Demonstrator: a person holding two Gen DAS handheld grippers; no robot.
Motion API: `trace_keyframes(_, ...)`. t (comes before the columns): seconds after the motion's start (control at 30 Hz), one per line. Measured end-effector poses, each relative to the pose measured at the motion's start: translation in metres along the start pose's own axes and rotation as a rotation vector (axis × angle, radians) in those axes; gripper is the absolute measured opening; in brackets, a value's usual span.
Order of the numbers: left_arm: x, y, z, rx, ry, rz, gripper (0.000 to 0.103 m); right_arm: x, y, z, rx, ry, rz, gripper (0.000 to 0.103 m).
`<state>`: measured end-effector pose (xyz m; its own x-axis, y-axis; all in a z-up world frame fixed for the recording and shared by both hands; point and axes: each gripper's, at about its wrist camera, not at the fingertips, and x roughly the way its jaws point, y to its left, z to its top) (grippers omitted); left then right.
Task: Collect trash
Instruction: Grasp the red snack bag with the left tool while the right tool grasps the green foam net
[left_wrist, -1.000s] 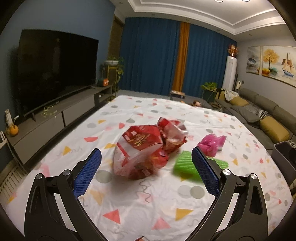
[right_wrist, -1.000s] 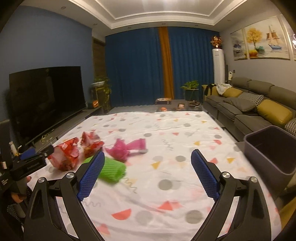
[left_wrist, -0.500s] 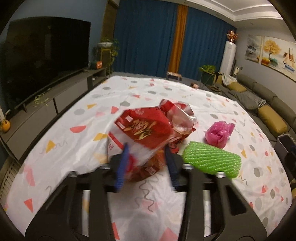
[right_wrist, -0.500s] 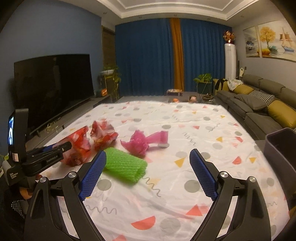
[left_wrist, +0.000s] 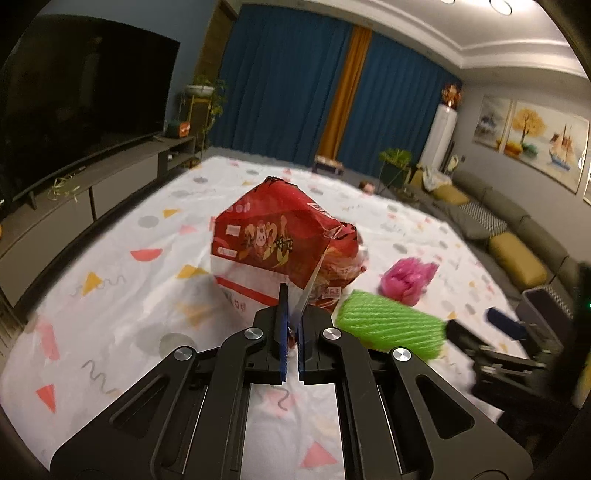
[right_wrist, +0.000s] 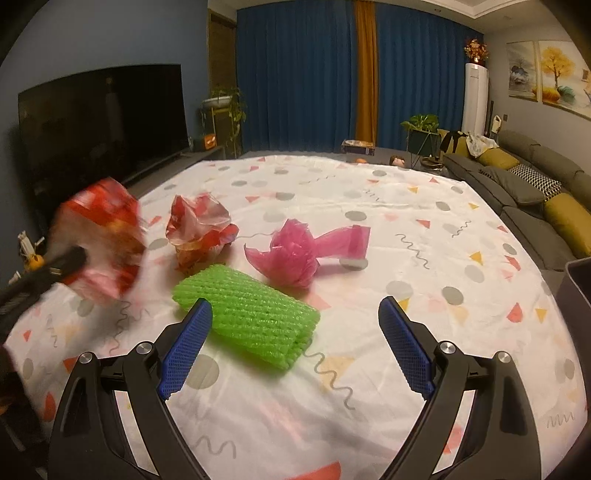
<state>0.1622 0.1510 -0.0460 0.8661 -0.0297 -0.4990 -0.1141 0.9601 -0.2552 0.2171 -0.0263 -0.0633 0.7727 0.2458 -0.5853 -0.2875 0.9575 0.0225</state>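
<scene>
Pinching glossy red snack bag, left claw, ribbed green foam net

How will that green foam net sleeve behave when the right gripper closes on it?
The green foam net sleeve looks like soft open mesh, so it will probably squash between the pads and weigh very little. It lies as a flattened roll, so it seems unlikely to roll away. The right gripper is open, wide enough to span it.
</scene>
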Motion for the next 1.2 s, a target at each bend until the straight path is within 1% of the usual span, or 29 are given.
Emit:
trace_keyframes(0.1,-0.021,-0.002,0.001,0.004,-0.052,0.000,0.003,0.012,0.002,0.002,-0.010,0.028,-0.001,0.089)
trace_keyframes(0.2,-0.034,-0.003,0.001,0.014,-0.089,0.007,0.003,0.020,0.002,0.003,-0.008,0.046,-0.002,0.089)
trace_keyframes(0.27,-0.037,-0.002,0.000,0.015,-0.098,0.015,0.003,0.027,0.002,0.003,-0.007,0.070,0.000,0.088)
trace_keyframes(0.33,-0.039,0.001,0.000,0.005,-0.100,0.011,0.003,0.031,0.003,0.004,-0.009,0.087,0.006,0.085)
trace_keyframes(0.43,-0.041,0.006,-0.001,-0.013,-0.103,0.008,0.003,0.038,0.003,0.004,-0.010,0.115,0.009,0.083)
trace_keyframes(0.47,-0.041,0.007,-0.001,-0.016,-0.104,0.007,0.003,0.041,0.003,0.004,-0.011,0.130,0.011,0.079)
trace_keyframes(0.53,-0.041,0.009,-0.002,-0.022,-0.097,0.001,0.003,0.046,0.002,0.003,-0.011,0.155,0.022,0.073)
trace_keyframes(0.6,-0.040,0.009,-0.003,-0.026,-0.091,-0.001,0.003,0.049,0.001,0.002,-0.009,0.172,0.029,0.071)
trace_keyframes(0.67,-0.039,0.009,-0.004,-0.028,-0.089,-0.003,0.003,0.052,0.002,0.001,-0.015,0.189,0.040,0.064)
trace_keyframes(0.73,-0.039,0.010,-0.003,-0.029,-0.087,-0.004,0.003,0.057,0.004,0.001,-0.024,0.212,0.042,0.061)
trace_keyframes(0.83,-0.042,0.013,-0.001,-0.029,-0.092,-0.001,0.003,0.060,0.005,0.000,-0.028,0.228,0.054,0.051)
trace_keyframes(0.87,-0.043,0.013,-0.001,-0.030,-0.094,0.000,0.003,0.060,0.005,-0.001,-0.028,0.229,0.063,0.045)
trace_keyframes(0.9,-0.044,0.014,0.000,-0.032,-0.095,0.003,0.003,0.061,0.005,-0.001,-0.028,0.231,0.069,0.042)
trace_keyframes(0.97,-0.046,0.014,-0.001,-0.035,-0.097,0.004,0.003,0.060,0.007,-0.002,-0.034,0.228,0.082,0.029)
trace_keyframes(1.0,-0.047,0.014,-0.001,-0.037,-0.097,0.002,0.003,0.059,0.008,-0.002,-0.039,0.224,0.082,0.025)
trace_keyframes(1.07,-0.048,0.014,-0.001,-0.039,-0.097,-0.003,0.003,0.054,0.009,-0.003,-0.045,0.209,0.091,0.014)
trace_keyframes(1.13,-0.050,0.011,-0.002,-0.033,-0.099,-0.008,0.003,0.046,0.008,-0.006,-0.046,0.187,0.096,0.011)
trace_keyframes(1.2,-0.052,0.009,-0.002,-0.026,-0.101,-0.012,0.003,0.035,0.009,-0.008,-0.055,0.163,0.090,0.010)
